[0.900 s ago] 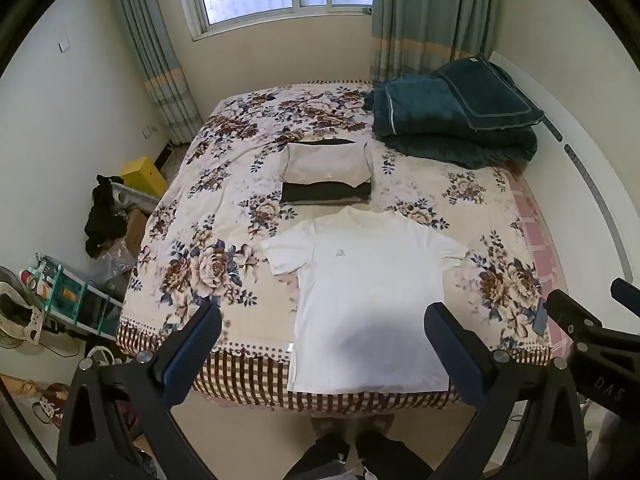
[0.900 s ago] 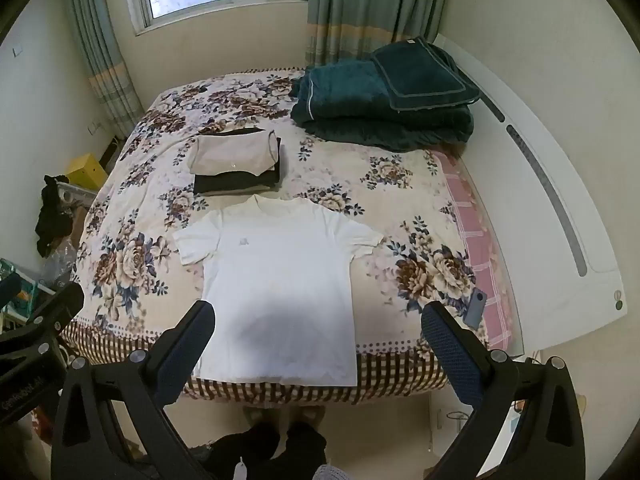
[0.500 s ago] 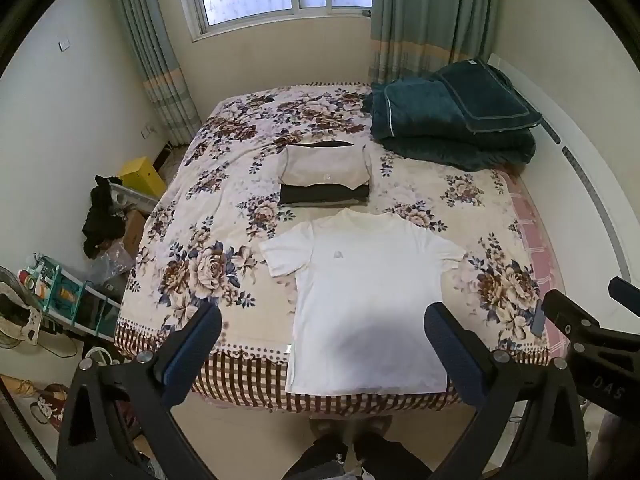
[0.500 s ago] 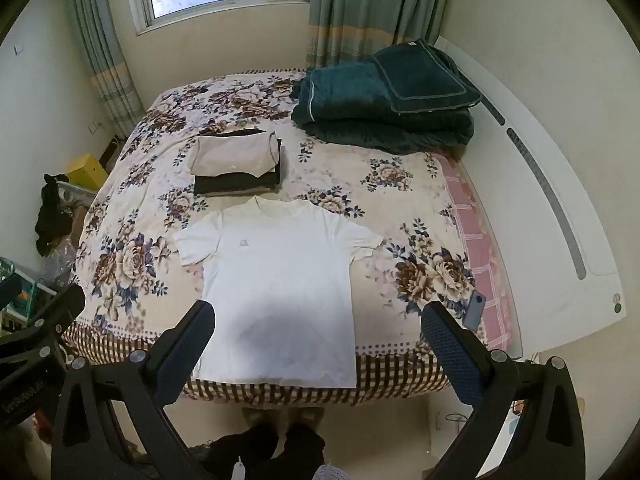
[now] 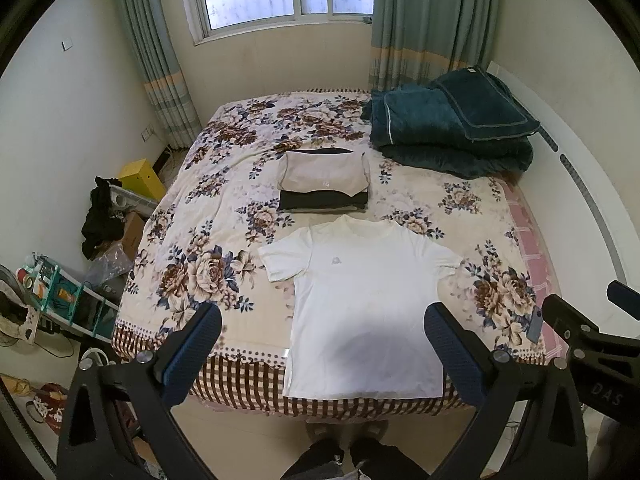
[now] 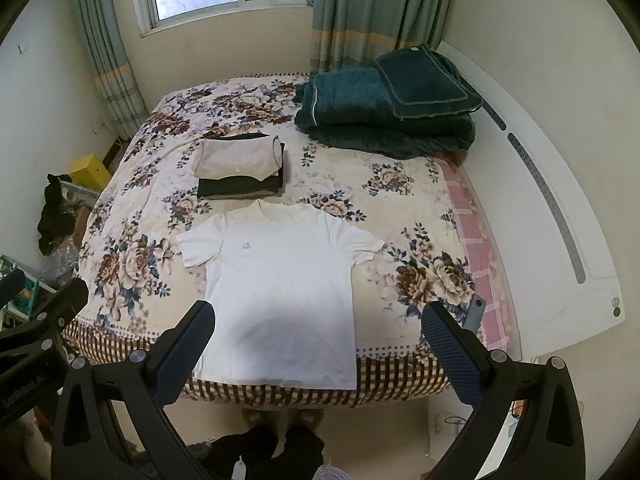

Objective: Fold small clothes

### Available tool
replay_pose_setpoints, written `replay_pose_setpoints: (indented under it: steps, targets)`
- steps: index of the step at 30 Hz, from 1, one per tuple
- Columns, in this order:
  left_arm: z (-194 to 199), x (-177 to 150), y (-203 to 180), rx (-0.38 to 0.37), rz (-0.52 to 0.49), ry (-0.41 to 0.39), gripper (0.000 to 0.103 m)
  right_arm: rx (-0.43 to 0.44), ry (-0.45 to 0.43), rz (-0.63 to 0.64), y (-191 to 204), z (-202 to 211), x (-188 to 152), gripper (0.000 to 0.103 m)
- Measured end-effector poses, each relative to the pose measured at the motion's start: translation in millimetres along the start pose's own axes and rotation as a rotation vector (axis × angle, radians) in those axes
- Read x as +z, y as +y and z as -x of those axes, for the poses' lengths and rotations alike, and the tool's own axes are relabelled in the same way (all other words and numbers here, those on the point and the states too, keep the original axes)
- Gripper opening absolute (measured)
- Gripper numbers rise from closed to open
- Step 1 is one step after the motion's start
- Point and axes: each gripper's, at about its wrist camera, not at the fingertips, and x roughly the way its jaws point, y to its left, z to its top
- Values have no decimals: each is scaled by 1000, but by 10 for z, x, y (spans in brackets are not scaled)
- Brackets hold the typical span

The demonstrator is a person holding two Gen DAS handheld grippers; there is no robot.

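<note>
A: How many garments are showing?
B: One white T-shirt [image 5: 362, 304] is lying flat at the near edge of the bed [image 5: 208, 216], hem overhanging; one folded stack [image 5: 323, 182] is sitting just behind its collar.
A: And the tongs?
B: The left gripper [image 5: 320, 344] and right gripper [image 6: 318, 338] are both hanging wide open above the hem, holding nothing.
A: Anything nearby?
B: One teal quilt [image 6: 384, 114] is resting far right; a phone [image 6: 474, 312] near the edge.
A: Any change?
B: Nothing on the bed is shifting since earlier

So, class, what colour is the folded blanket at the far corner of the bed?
Dark teal blanket, with a thin pale trim line, clearest in the right wrist view.
</note>
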Motion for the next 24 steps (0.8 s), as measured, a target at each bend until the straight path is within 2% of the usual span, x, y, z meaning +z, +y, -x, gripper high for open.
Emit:
replay_pose_setpoints:
  steps: [3, 19, 24]
  targets:
    - [22, -20, 6, -3, 0, -13, 103, 4, -5, 7, -44, 115, 33, 103]
    - [51, -36, -3, -2, 4, -27, 103, 4, -20, 11, -57, 146, 22, 103]
    - [60, -13, -9, -2, 4, -32, 103, 3, -28, 11, -69, 202, 122, 103]
